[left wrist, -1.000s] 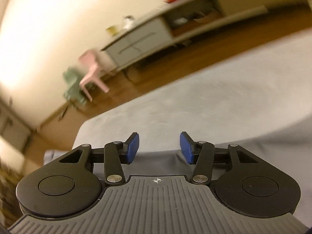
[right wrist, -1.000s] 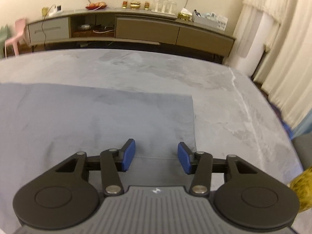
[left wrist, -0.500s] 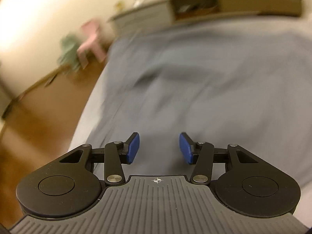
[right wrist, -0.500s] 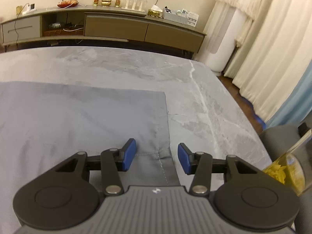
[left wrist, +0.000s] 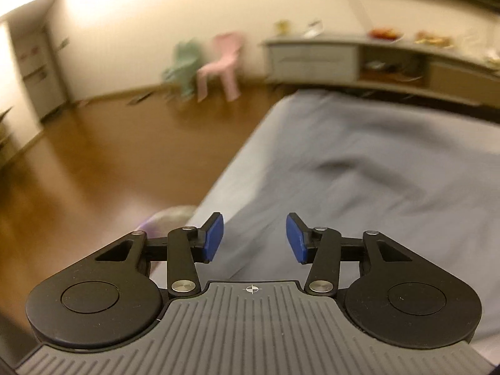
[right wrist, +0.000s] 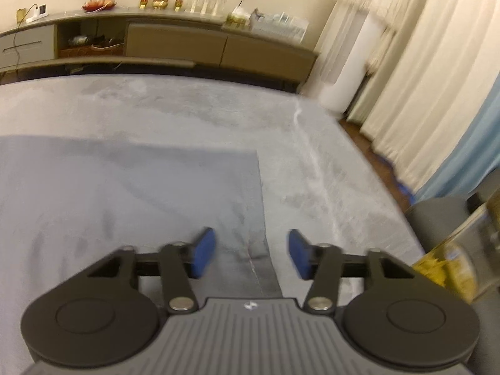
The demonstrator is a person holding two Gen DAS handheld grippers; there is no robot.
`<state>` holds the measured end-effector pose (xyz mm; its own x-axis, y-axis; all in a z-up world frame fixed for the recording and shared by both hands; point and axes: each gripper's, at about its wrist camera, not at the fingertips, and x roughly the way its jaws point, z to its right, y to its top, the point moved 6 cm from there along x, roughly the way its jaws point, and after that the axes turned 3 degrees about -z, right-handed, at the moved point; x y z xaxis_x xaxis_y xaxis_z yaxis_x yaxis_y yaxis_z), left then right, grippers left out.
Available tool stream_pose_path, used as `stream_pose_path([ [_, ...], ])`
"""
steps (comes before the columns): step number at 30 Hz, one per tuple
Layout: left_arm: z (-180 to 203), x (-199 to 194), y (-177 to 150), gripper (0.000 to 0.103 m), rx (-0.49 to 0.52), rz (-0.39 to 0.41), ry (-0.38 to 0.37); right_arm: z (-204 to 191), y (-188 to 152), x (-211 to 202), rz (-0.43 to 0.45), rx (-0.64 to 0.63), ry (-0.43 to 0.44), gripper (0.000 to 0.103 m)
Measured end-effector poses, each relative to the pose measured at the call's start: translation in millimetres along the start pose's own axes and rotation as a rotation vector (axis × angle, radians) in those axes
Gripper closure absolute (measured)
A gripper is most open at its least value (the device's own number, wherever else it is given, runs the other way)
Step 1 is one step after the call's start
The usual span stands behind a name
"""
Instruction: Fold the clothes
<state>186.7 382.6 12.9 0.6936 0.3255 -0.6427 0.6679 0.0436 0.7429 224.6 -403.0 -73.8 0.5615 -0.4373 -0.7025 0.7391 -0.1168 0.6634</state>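
Lining up both grippers on the near edge of a grey garment spread flat on the grey bed.

Right gripper (right wrist: 251,254) hovers over the garment (right wrist: 125,193) at its near right corner, where a seam runs down between the pads; its jaws have just been closing but are apart, pinching nothing. Left gripper (left wrist: 254,237) hangs over the bed's (left wrist: 390,125) left side, jaws spread and empty; motion blur makes the cloth edge beneath it hard to place. To do this step well, I would drop each gripper squarely onto a corner, catch every layer, then lift both together so the fold lands straight.
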Motion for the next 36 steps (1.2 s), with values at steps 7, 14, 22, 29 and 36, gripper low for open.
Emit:
stream_pose_path([
  [7, 128.7, 72.0, 97.4, 0.059, 0.247, 0.037, -0.089, -131.0, 1.8, -90.3, 0.107, -0.183, 0.37, 0.06],
  [14, 156.1, 211.3, 126.1, 0.064, 0.245, -0.088, 0.026, -157.2, -18.7, -77.0, 0.042, -0.272, 0.441, 0.05],
  [22, 151.8, 256.2, 136.1, 0.074, 0.192, -0.125, 0.071, -143.2, -12.1, -68.1, 0.008, -0.252, 0.494, 0.042],
  [29, 159.8, 120.9, 137.1, 0.069, 0.151, 0.059, -0.048, -145.3, -17.8, -69.7, 0.009, -0.227, 0.516, 0.038],
  [36, 294.6, -101.8, 23.8, 0.061, 0.468, 0.109, -0.547, -118.5, -5.9, -88.4, 0.045, -0.092, 0.539, 0.049],
])
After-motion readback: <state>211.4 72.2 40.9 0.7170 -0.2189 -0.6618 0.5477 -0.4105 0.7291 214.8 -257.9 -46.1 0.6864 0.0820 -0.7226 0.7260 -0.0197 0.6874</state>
